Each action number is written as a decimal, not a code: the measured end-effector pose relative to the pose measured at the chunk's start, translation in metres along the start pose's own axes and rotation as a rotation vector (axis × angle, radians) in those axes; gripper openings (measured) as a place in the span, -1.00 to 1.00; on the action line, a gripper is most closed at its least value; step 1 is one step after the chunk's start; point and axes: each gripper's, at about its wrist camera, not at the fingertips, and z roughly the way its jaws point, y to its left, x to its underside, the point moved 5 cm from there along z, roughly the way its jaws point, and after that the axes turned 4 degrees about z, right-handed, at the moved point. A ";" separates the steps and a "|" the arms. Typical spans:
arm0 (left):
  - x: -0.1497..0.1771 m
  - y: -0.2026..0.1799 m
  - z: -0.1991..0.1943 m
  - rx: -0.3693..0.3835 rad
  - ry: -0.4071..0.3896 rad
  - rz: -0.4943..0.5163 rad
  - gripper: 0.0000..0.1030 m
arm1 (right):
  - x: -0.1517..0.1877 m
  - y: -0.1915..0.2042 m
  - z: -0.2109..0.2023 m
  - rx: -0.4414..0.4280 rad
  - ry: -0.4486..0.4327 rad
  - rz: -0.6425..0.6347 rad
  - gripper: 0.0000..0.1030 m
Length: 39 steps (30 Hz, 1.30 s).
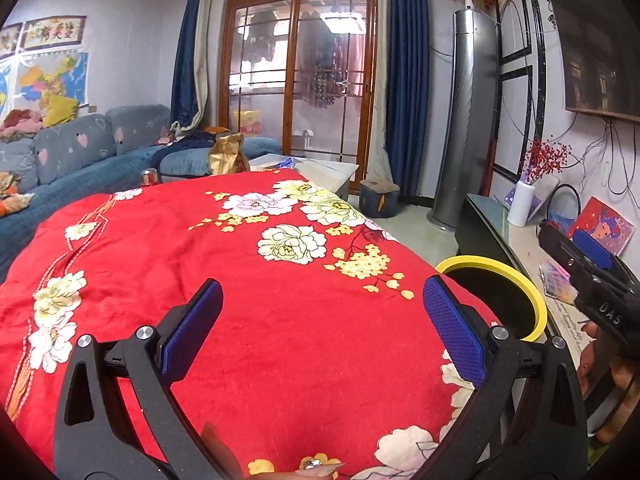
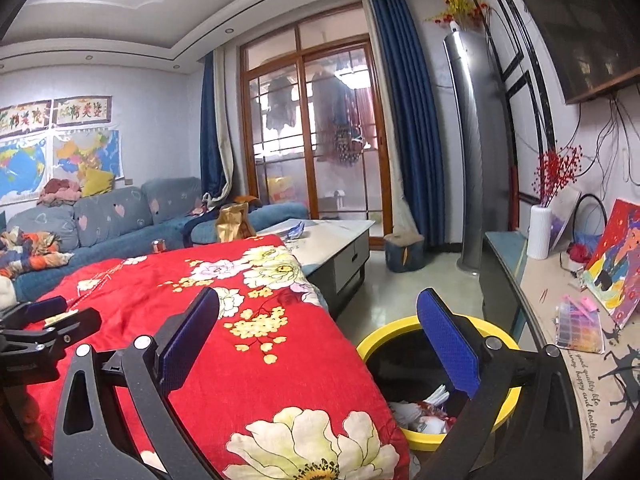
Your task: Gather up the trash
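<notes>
Your left gripper [image 1: 322, 328] gapes empty over the red floral blanket [image 1: 240, 280]. Your right gripper [image 2: 318, 340] also gapes, beside the blanket, above the yellow-rimmed round bin [image 2: 400, 334] holding crumpled wrappers [image 2: 424, 412].

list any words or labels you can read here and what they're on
"DAS": on the black body of the right hand-held gripper, in the left wrist view.
"good quality life" and "happy and healthy": on the printed mat covering the side counter.
Framed embroidery on the far wall: characters too blurred to read.
Wall maps: too small.
</notes>
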 end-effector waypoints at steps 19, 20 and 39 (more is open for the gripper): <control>0.008 0.003 -0.001 0.003 0.013 -0.032 0.79 | 0.011 0.006 0.003 0.012 0.021 0.005 0.87; 0.008 0.002 -0.001 0.002 0.012 -0.031 0.79 | 0.011 0.005 0.003 0.011 0.020 0.005 0.87; 0.009 0.001 -0.001 0.004 0.012 -0.030 0.79 | 0.012 0.005 0.004 0.014 0.022 0.007 0.87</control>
